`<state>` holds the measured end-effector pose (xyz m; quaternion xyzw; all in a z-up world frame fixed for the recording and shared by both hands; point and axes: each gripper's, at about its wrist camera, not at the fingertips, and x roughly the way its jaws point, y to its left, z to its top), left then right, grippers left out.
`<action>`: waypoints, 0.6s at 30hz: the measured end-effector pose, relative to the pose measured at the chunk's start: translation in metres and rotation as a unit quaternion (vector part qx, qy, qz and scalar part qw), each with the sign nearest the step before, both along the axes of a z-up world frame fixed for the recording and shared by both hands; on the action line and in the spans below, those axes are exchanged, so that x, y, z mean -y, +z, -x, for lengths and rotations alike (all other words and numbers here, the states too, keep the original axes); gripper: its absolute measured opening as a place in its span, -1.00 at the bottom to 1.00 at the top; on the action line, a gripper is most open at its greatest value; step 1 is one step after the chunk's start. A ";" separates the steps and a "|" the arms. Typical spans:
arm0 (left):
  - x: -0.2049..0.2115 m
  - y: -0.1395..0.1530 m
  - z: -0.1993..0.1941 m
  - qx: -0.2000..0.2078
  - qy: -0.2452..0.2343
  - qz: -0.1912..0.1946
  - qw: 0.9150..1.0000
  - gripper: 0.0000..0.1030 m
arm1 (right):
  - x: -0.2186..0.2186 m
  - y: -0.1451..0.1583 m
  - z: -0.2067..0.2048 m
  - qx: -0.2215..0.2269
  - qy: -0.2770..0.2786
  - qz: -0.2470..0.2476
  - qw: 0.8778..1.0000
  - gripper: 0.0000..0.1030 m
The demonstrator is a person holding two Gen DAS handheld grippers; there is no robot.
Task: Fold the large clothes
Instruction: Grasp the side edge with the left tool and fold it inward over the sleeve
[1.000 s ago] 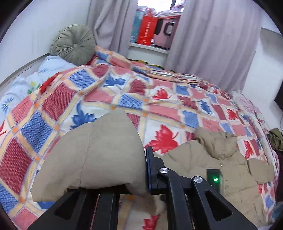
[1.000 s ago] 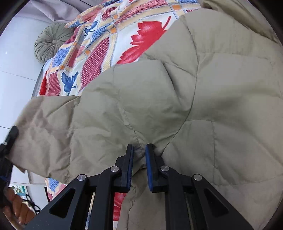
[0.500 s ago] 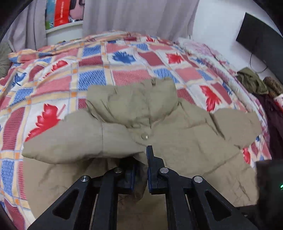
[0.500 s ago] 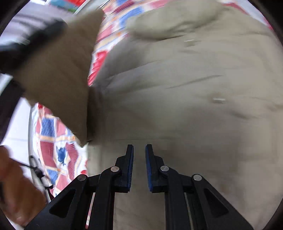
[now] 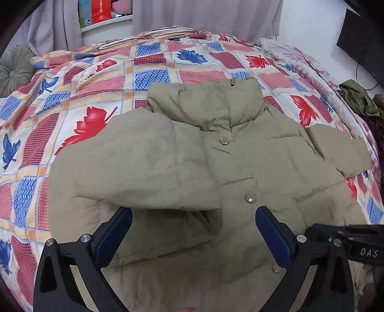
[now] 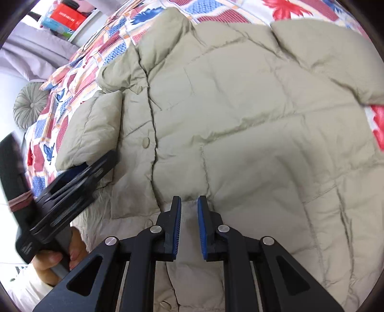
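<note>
A khaki padded jacket (image 5: 264,163) lies front up on the bed, collar toward the window. Its left sleeve (image 5: 144,168) lies folded across the chest; the other sleeve (image 5: 336,148) sticks out to the right. My left gripper (image 5: 193,213) is open and empty, just short of the folded sleeve's cuff. My right gripper (image 6: 189,211) is shut on a pinch of the jacket (image 6: 240,120) near the lower front. The left gripper (image 6: 72,182) also shows in the right wrist view, beside the folded sleeve (image 6: 96,129).
The bed has a patchwork leaf-print quilt (image 5: 96,96). A round grey-green cushion (image 5: 14,69) lies at the far left. Dark clothes (image 5: 357,96) are heaped past the bed's right edge. Curtains and a windowsill with boxes (image 5: 100,12) stand behind.
My left gripper carried the sleeve over onto the jacket's chest, then opened and let it go. My right gripper stayed low on the jacket, jaws close together.
</note>
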<state>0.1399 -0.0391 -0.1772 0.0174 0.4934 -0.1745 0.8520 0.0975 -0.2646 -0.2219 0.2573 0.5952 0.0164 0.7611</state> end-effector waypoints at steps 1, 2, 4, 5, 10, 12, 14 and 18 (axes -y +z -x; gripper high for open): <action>-0.011 0.005 -0.002 0.001 0.008 0.006 1.000 0.99 | -0.001 0.003 -0.001 0.003 0.005 0.004 1.000 -0.69; -0.025 0.010 -0.004 0.003 0.022 0.013 1.000 0.99 | -0.003 0.007 -0.003 0.007 0.012 0.009 1.000 -0.64; -0.063 0.014 -0.008 -0.003 0.063 0.027 0.998 0.99 | -0.009 0.018 -0.003 0.021 0.031 0.027 0.999 -0.19; -0.084 0.013 -0.014 -0.014 0.082 0.043 0.996 0.99 | -0.015 0.025 -0.006 0.030 0.042 0.040 0.998 0.28; -0.175 -0.024 -0.041 -0.099 0.166 0.146 0.970 0.99 | -0.075 0.062 -0.019 0.115 0.151 0.139 0.972 0.50; -0.195 -0.049 -0.050 -0.150 0.169 0.209 0.952 0.99 | -0.110 0.067 -0.024 0.145 0.206 0.189 0.949 0.53; -0.202 -0.068 -0.054 -0.178 0.173 0.243 0.938 0.84 | -0.143 0.065 -0.029 0.163 0.250 0.238 0.924 0.54; -0.186 -0.083 -0.062 -0.191 0.140 0.219 0.947 -0.28 | -0.195 0.049 -0.040 0.192 0.309 0.332 0.870 0.53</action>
